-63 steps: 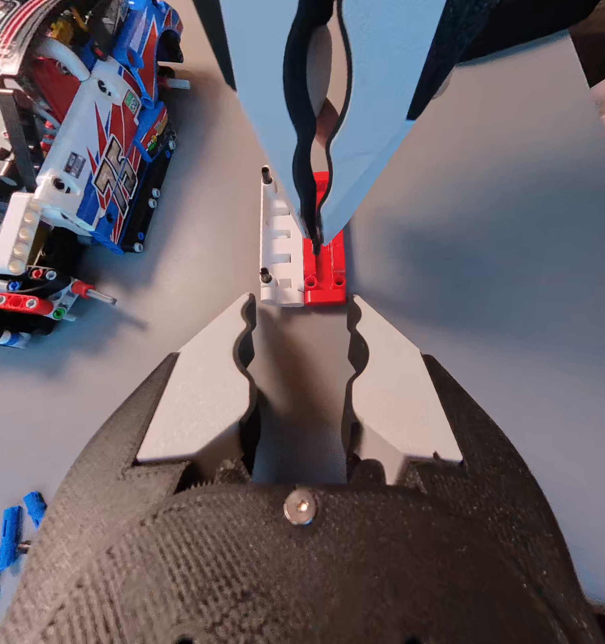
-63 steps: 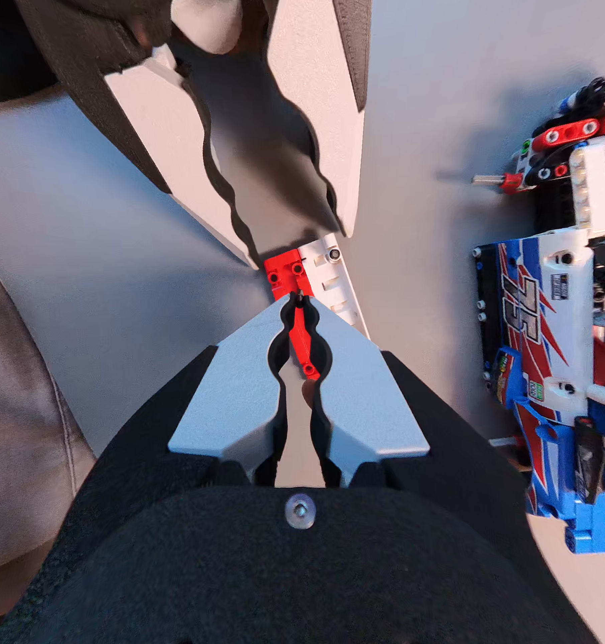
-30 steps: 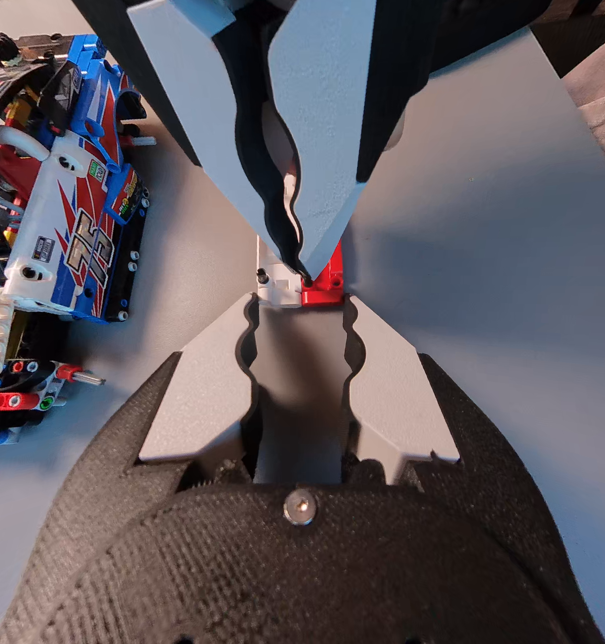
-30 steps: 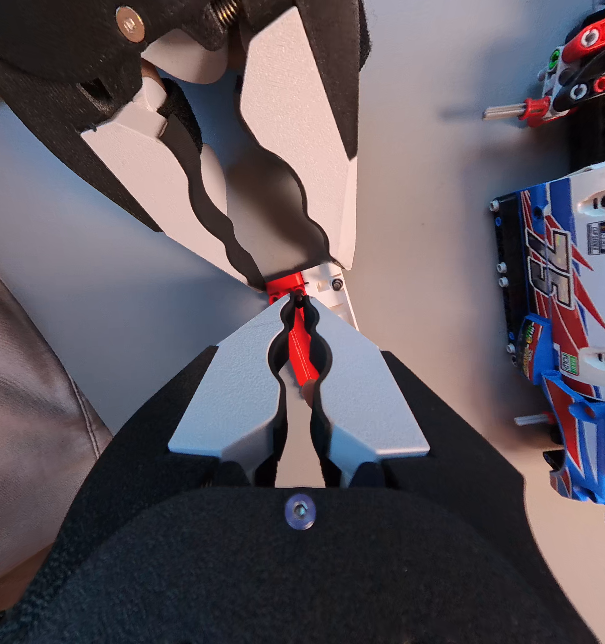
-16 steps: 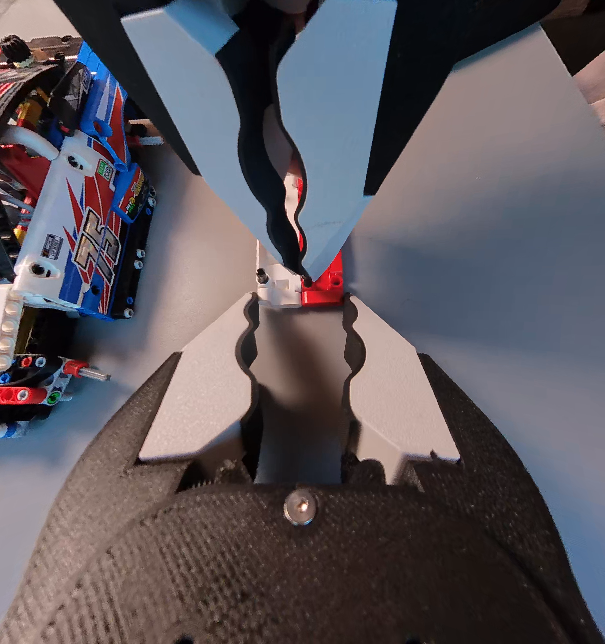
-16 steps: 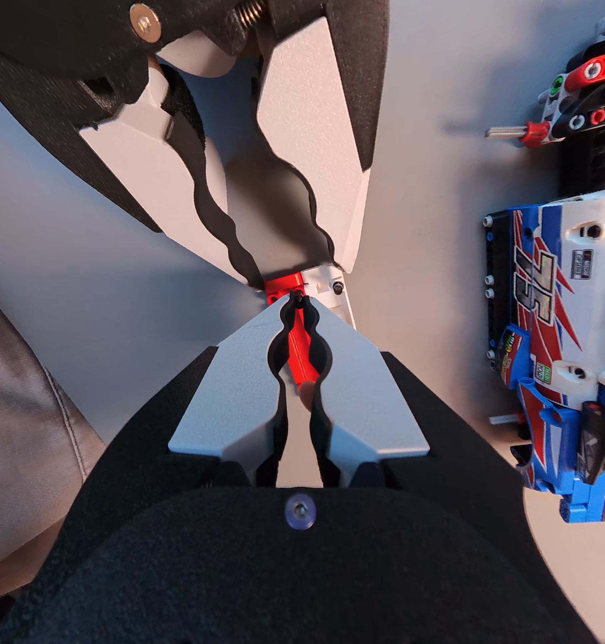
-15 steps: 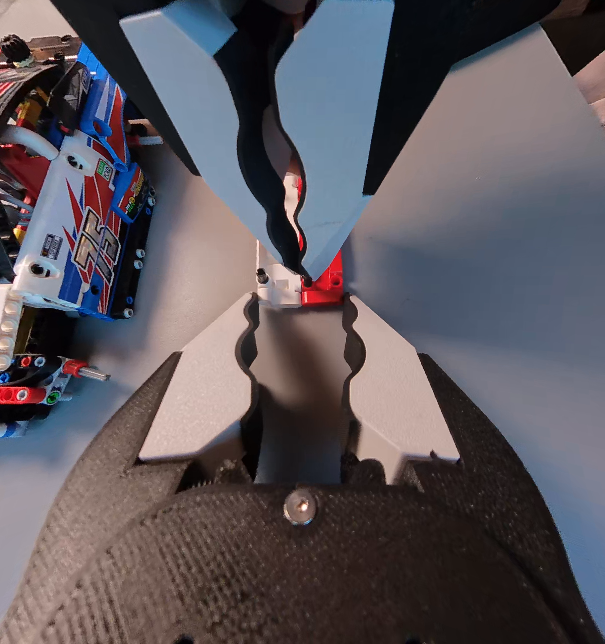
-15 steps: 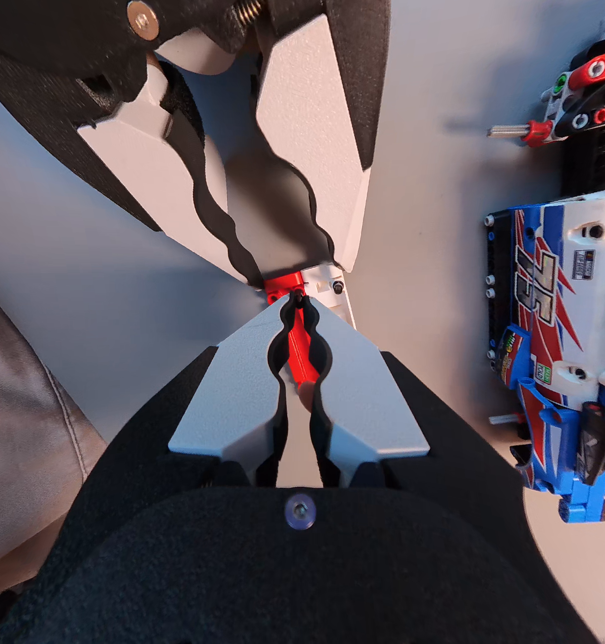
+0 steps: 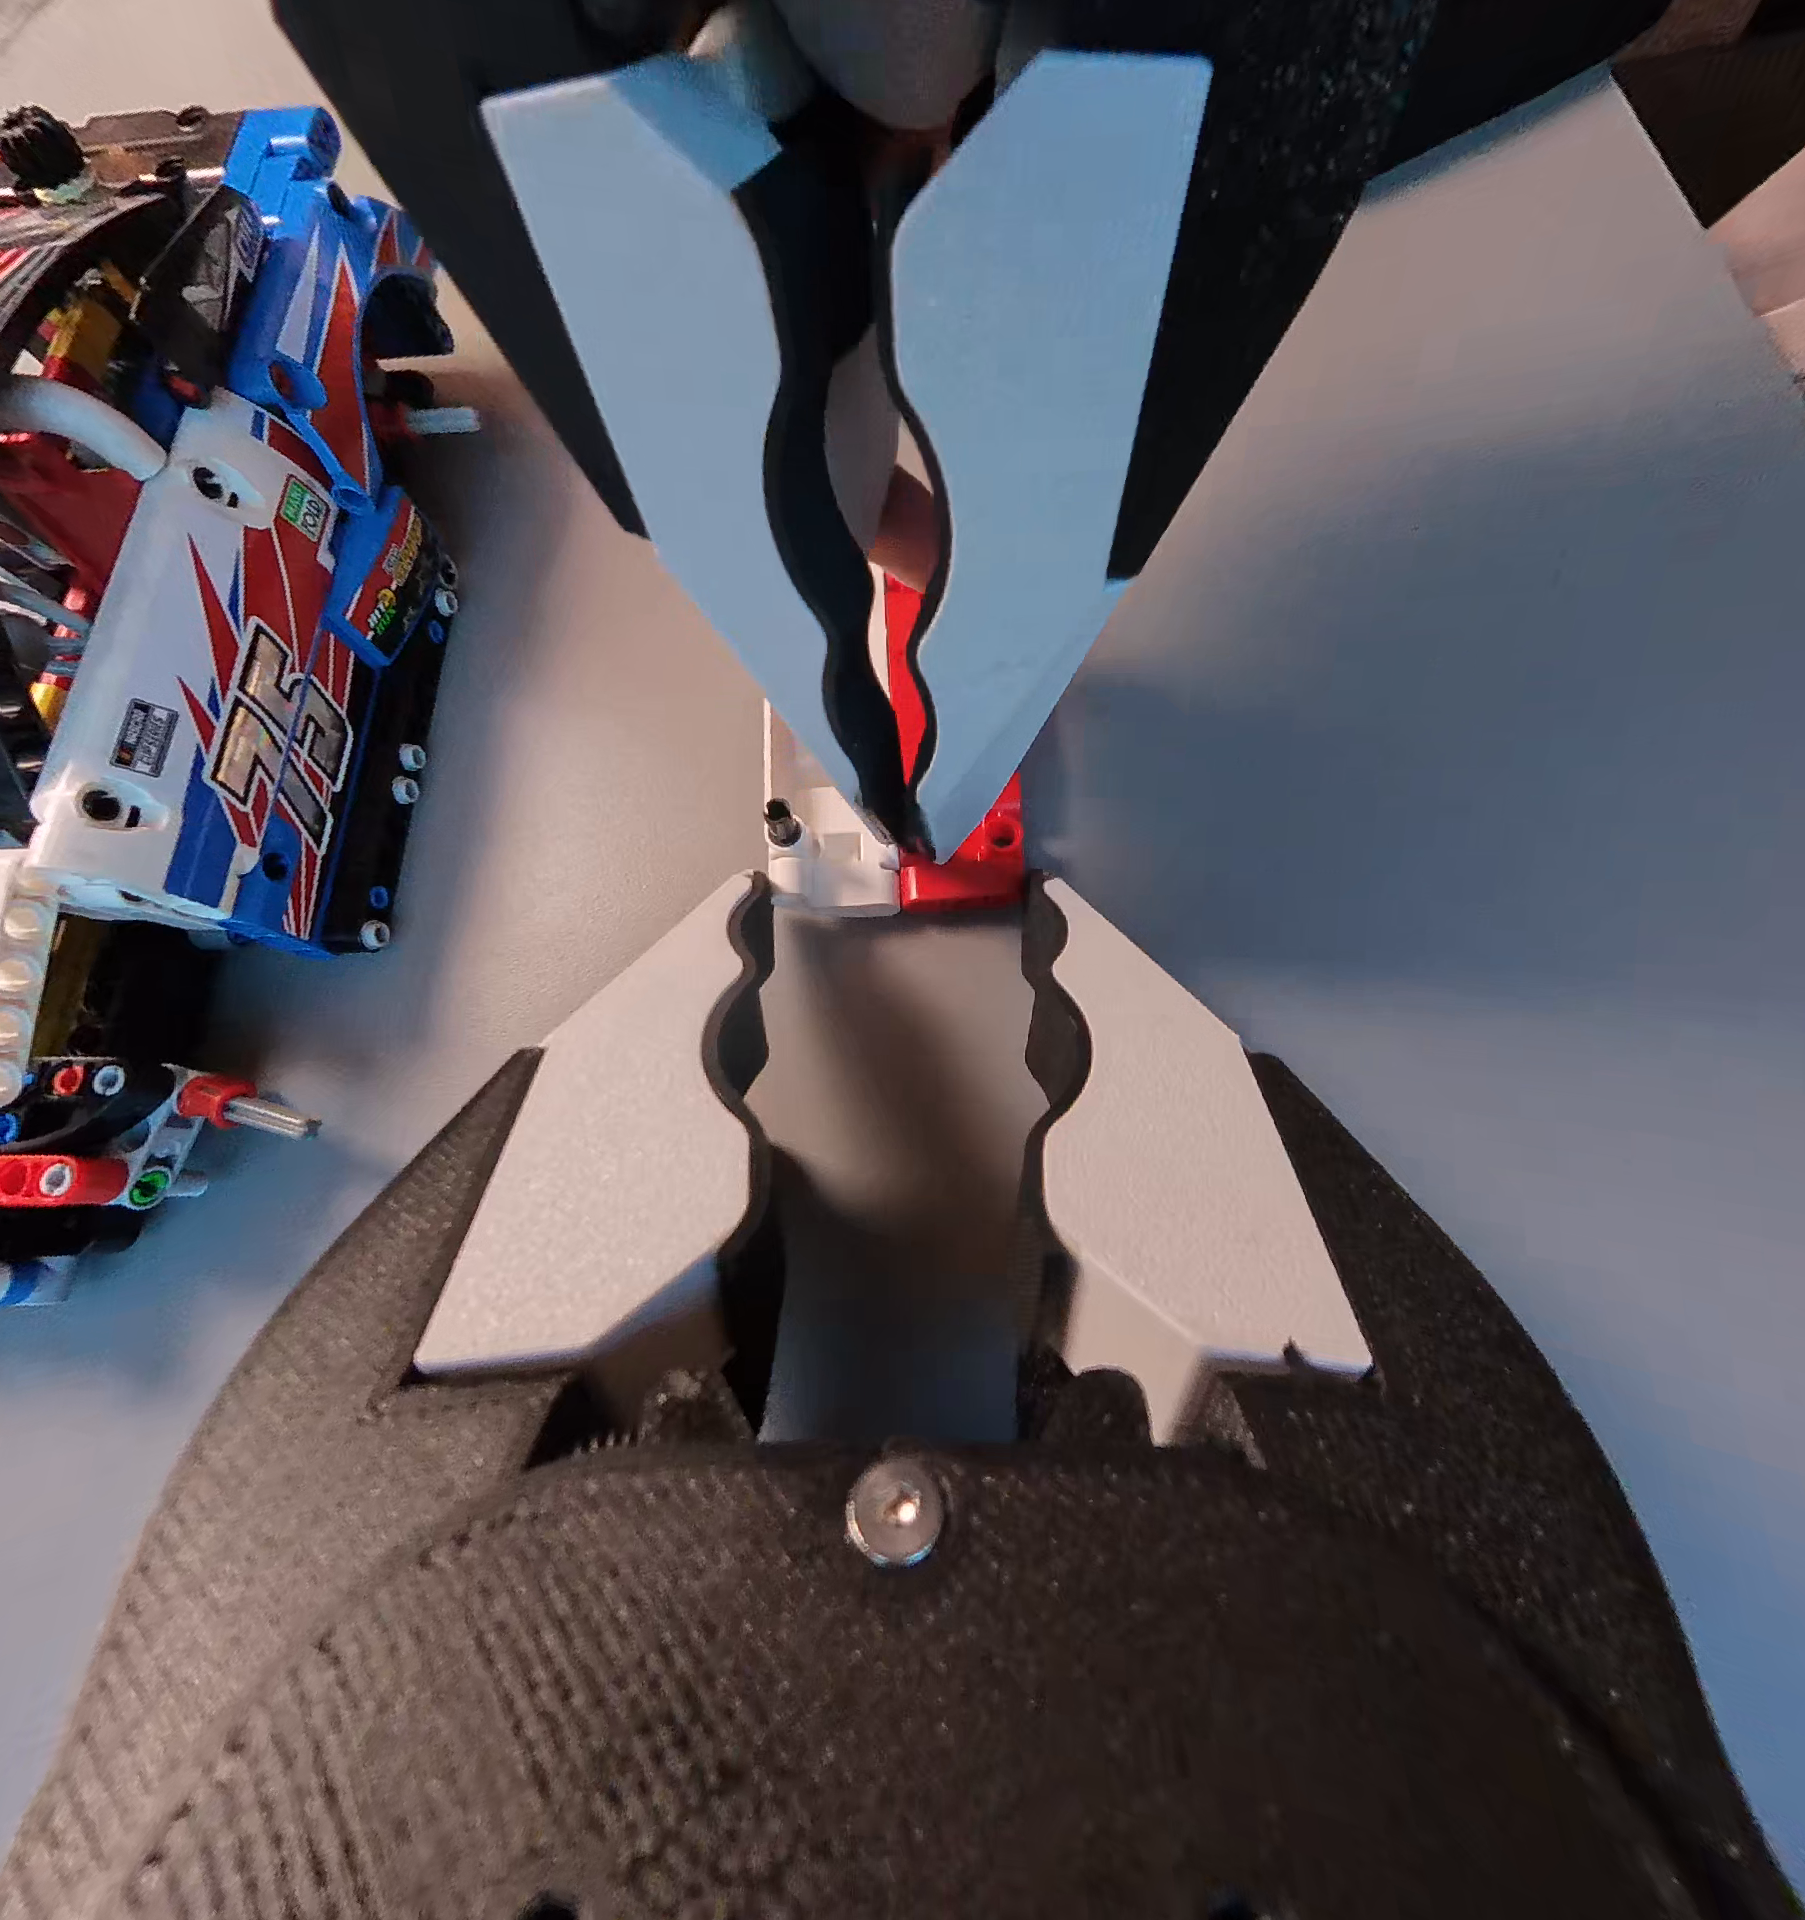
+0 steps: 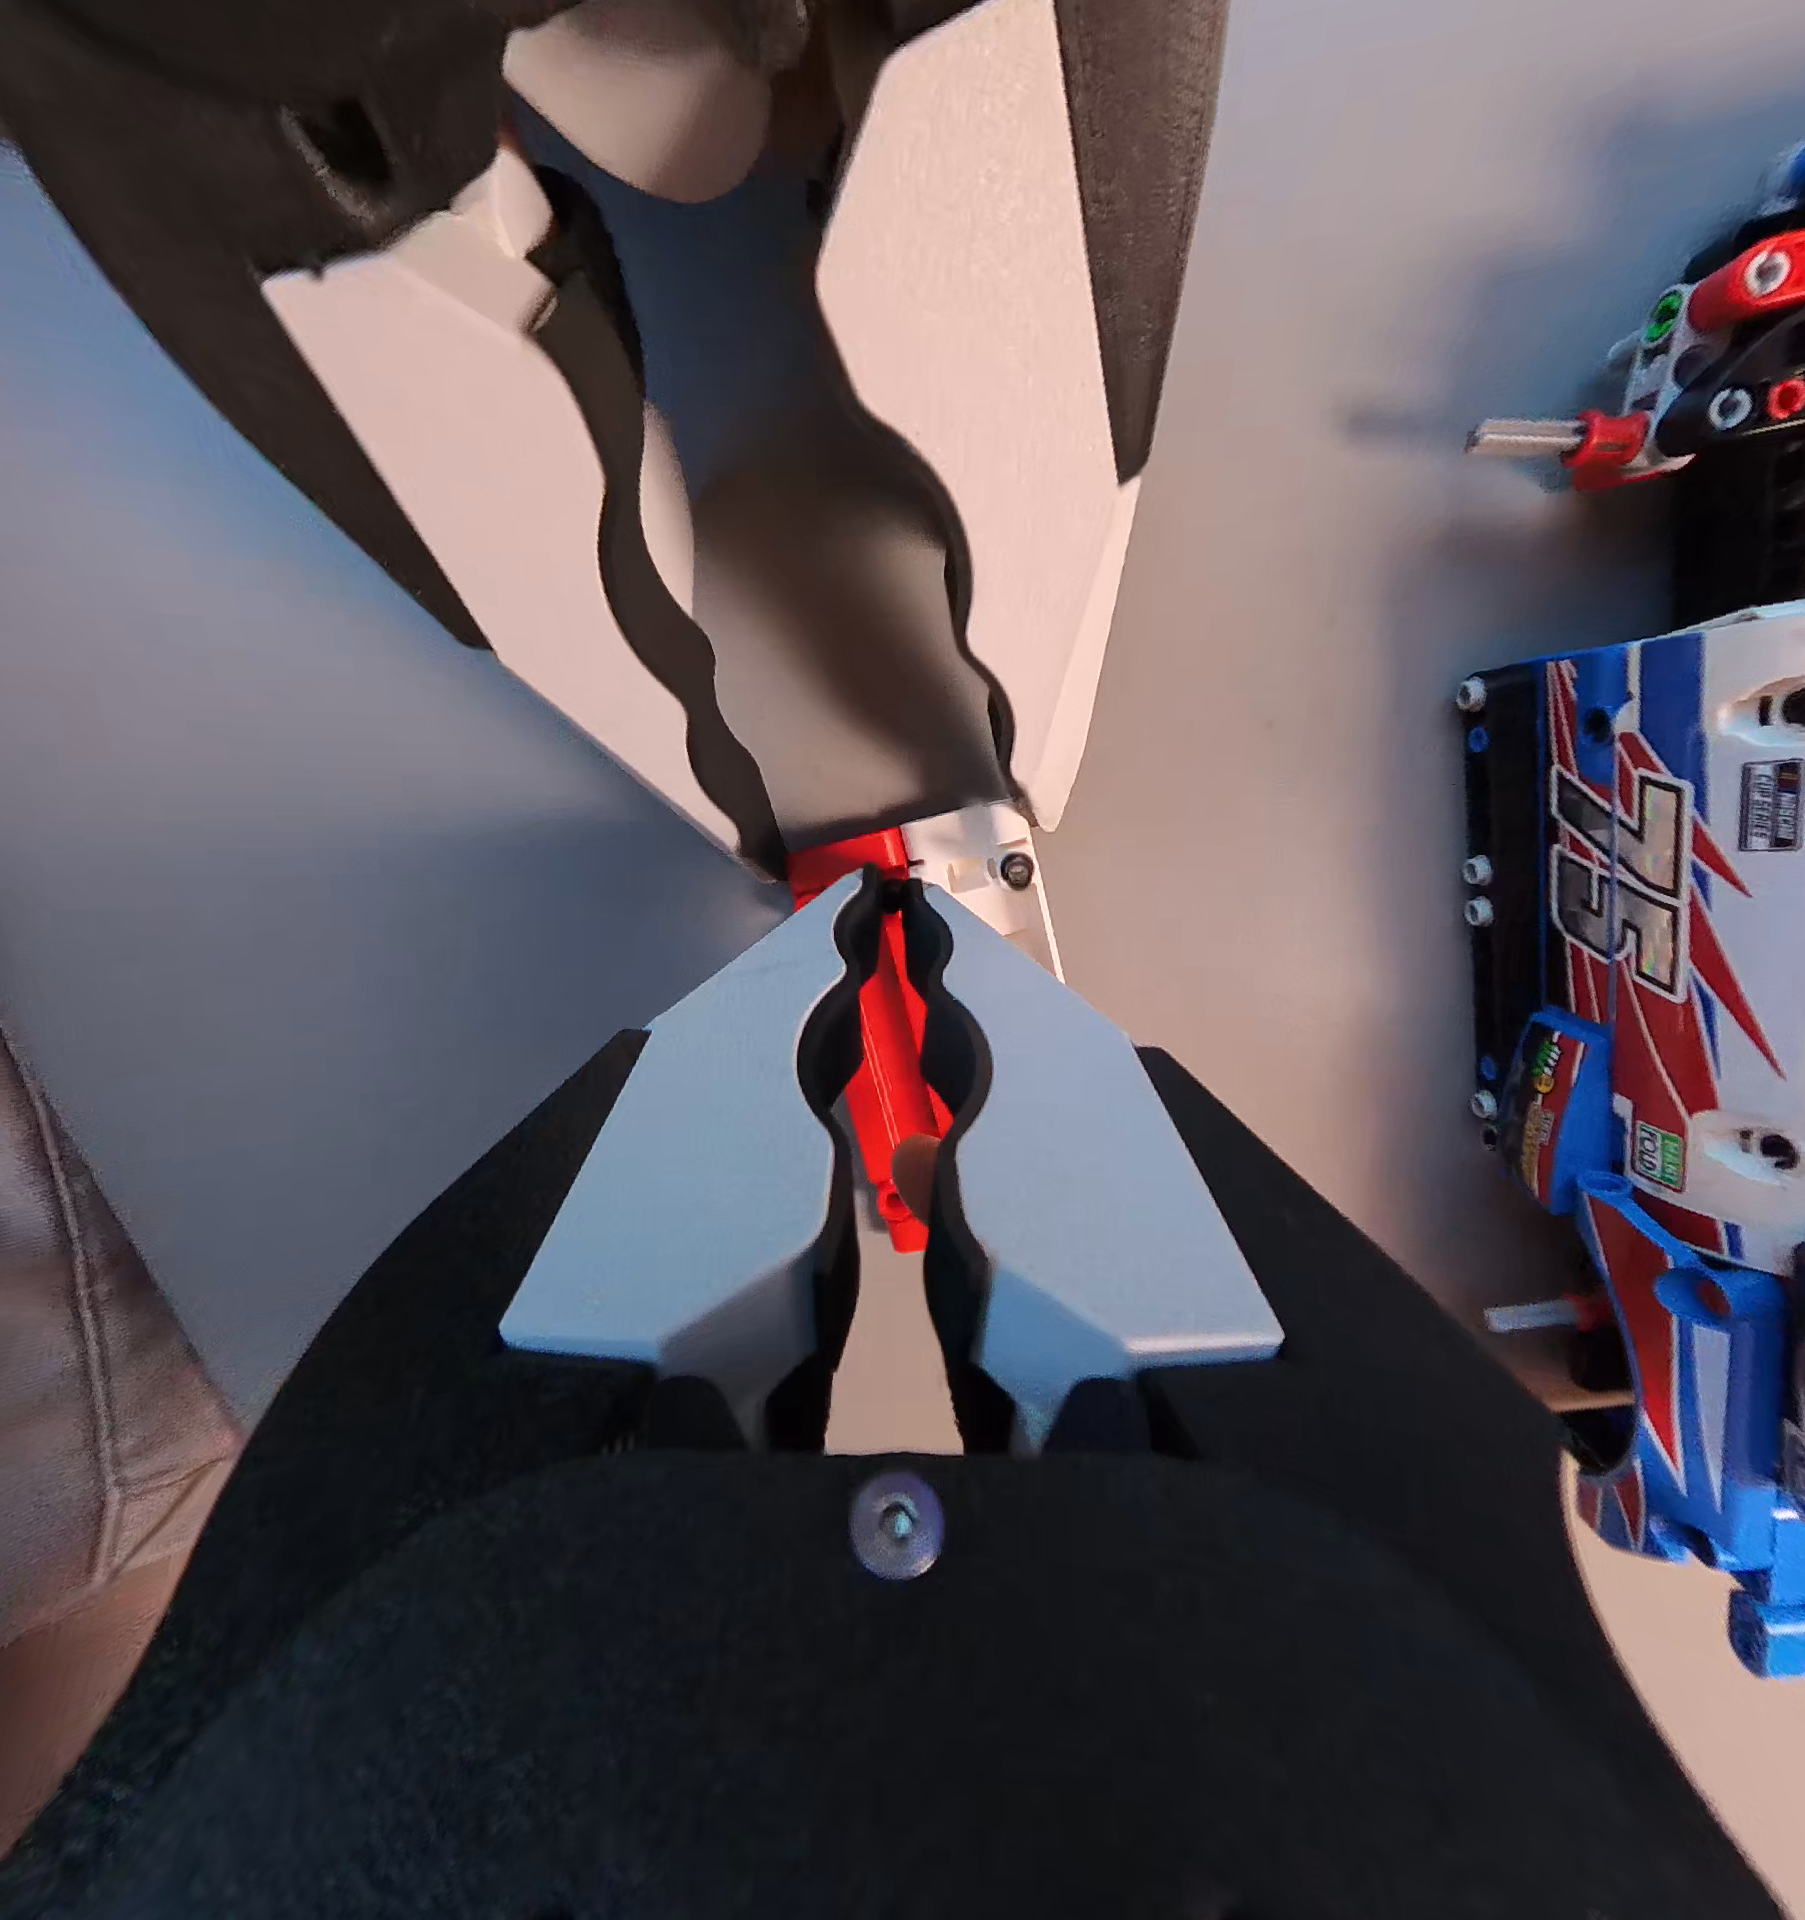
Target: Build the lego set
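Both wrist cameras looking steeply down at grey tabletop (image 9: 1449, 935), close in, facing each other; both sharing joined red-and-white brick panel (image 9: 965, 883) (image 10: 841, 868) and blue-white-red race car model (image 9: 243, 665) (image 10: 1656, 935) off to side.

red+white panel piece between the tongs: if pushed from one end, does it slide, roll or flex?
Likely slides: the red and white panel piece lies flat on the smooth table. Probably stiff, being moulded plastic. The left tongs straddle its near end, which should check sliding.
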{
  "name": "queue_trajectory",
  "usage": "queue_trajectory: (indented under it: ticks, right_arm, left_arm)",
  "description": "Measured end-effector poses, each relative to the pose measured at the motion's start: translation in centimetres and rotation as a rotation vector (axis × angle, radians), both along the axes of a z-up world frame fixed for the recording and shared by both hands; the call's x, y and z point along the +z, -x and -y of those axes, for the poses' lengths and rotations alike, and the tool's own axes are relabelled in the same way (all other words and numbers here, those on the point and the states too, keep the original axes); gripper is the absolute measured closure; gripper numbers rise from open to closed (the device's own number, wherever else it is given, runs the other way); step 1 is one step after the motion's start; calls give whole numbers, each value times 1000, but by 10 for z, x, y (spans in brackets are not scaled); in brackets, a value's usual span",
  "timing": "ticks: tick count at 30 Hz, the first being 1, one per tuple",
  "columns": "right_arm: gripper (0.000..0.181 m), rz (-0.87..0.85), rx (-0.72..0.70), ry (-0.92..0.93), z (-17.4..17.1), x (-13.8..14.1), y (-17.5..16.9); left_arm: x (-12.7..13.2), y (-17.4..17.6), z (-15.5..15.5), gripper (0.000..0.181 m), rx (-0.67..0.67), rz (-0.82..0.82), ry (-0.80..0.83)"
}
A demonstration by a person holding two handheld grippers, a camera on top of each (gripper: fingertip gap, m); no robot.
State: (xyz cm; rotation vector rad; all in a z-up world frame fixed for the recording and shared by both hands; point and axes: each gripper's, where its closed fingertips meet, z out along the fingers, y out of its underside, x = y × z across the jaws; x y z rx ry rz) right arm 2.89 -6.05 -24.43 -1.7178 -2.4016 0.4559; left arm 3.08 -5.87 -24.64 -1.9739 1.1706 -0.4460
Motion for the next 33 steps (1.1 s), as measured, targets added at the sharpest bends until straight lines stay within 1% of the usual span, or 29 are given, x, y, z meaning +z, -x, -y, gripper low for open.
queue_trajectory:
  ticks: [6, 7, 8, 9, 13, 16, 22, 27, 29, 31, 32, 33]
  right_arm:
    - [180, -194, 33, 11, 1, 2, 1]
    - [178, -211, 44, 19, 2, 3, -1]
    - [170, -228, 61, 45, 5, 6, -1]
    - [166, -239, 70, 61, 6, 10, -1]
    - [175, -247, 113, 24, 2, 16, 1]
    - [181, -205, 128, -15, 0, 10, 1]
    - [181, -156, 130, -14, 0, 7, -2]
    - [181, -105, 156, -60, 0, 7, -2]
    - [181, -96, 136, -63, 0, 7, -2]
    - [181, -134, 112, -62, 0, 7, -2]
    - [181, -186, 115, -67, 1, 8, -1]
    - [174, -270, 127, -74, 2, 9, -1]
  left_arm:
    - [0, 0, 0, 134, 9, 0, -1]
    - [0, 0, 0, 134, 12, 0, -1]
    - [0, 0, 0, 134, 14, 0, -1]
    - [0, 0, 0, 134, 14, 0, -1]
    - [0, 0, 0, 134, 14, 2, 3]
    - [0, 0, 0, 134, 14, 1, 2]
    - [0, 0, 0, 134, 13, 3, 6]
    - [0, 0, 0, 134, 13, 3, 6]
    - [0, 0, 0, 134, 13, 3, 5]
    - [0, 0, 0, 134, 17, 1, 3]
    - [0, 1, 1, 134, 17, 0, 1]
    - [0, 2, 2, 134, 17, 0, 0]
